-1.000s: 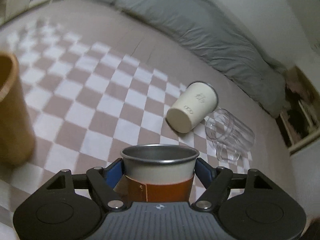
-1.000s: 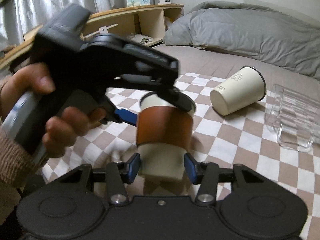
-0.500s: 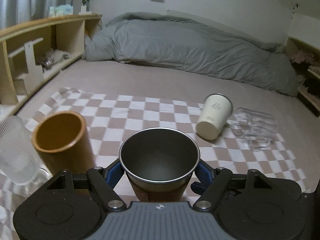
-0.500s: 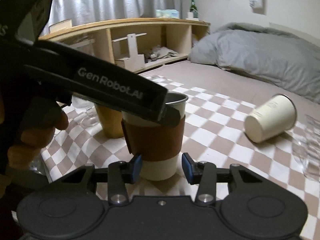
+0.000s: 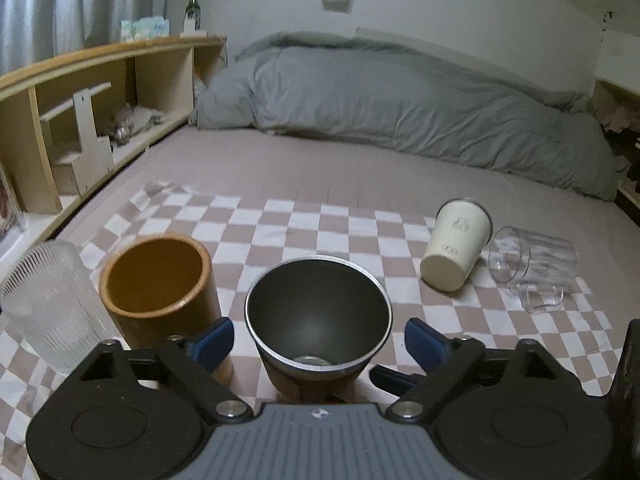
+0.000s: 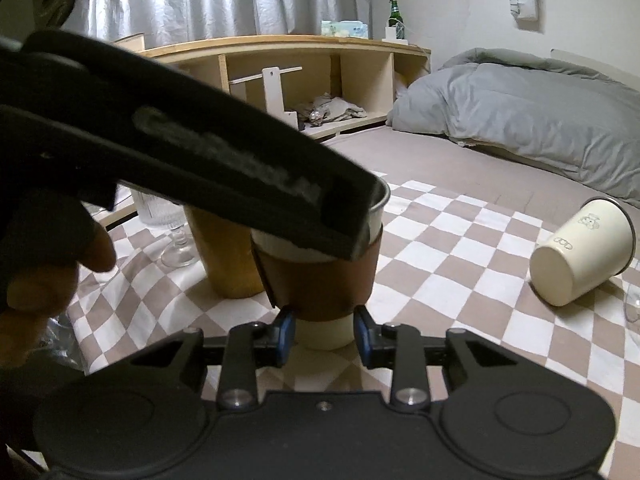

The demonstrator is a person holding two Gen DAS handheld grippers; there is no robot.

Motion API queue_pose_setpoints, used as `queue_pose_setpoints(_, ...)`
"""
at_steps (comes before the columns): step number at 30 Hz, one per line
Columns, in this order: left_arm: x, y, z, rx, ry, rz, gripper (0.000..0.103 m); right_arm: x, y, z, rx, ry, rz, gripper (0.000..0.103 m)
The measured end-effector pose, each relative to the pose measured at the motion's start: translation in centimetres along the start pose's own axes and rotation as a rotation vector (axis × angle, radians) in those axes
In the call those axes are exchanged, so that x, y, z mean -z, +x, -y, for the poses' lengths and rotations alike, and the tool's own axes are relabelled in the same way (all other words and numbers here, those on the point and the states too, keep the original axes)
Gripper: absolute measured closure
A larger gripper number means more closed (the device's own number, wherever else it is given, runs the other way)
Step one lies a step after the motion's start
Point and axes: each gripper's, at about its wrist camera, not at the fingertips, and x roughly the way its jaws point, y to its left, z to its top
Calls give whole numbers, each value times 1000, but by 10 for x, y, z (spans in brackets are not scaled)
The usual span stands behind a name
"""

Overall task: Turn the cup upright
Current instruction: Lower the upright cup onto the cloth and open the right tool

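Note:
A metal cup with a brown sleeve (image 5: 318,320) (image 6: 320,276) stands upright on the checkered cloth. My left gripper (image 5: 318,342) is open, its blue pads apart from the cup's sides. My right gripper (image 6: 324,334) has its blue pads at the cup's cream base, close to both sides; contact is hard to judge. A cream cup (image 5: 458,250) (image 6: 576,260) lies on its side at the right. A clear glass mug (image 5: 534,268) lies on its side beside it.
A brown wooden cup (image 5: 158,284) (image 6: 224,256) and a ribbed glass (image 5: 48,304) stand upright left of the metal cup. A grey duvet (image 5: 400,104) lies at the back. A wooden shelf (image 5: 92,92) runs along the left.
The left gripper has opened and let go of the metal cup, which now stands on the cloth. The right gripper's pads have closed in toward the cup's base.

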Motion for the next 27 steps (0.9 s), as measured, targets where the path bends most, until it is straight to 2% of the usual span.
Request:
queue_pose_setpoints(4, 1, -11, -1, 19, -10, 5, 10, 1, -8, 4, 17, 18, -2, 67)
queue_pose_setpoints(7, 3, -24, -5, 30, -16, 17, 10, 1, -19, 6, 27, 26, 3, 60)
queue_pose_setpoints(11, 7, -47, -8, 8, 8, 71, 10, -4, -44, 6, 72, 47, 41, 43)
queue_pose_setpoints(13, 9, -58, -10, -19, 28, 111, 7, -7, -55, 5, 96, 60, 52, 40)
queue_pose_setpoints(15, 12, -69, -12, -44, 48, 149, 3, -11, -67, 3, 136, 67, 64, 29)
queue_pose_setpoints(17, 16, -79, -14, -59, 66, 179, 2, -14, -81, 1, 180, 83, 72, 24)
queue_pose_setpoints(24, 38, -107, -25, -73, 62, 213, 0, -15, -124, -3, 275, 127, 134, 3)
queue_pose_setpoints(27, 48, -117, -27, -78, 70, 233, 0, -10, -139, -5, 301, 126, 150, 0)
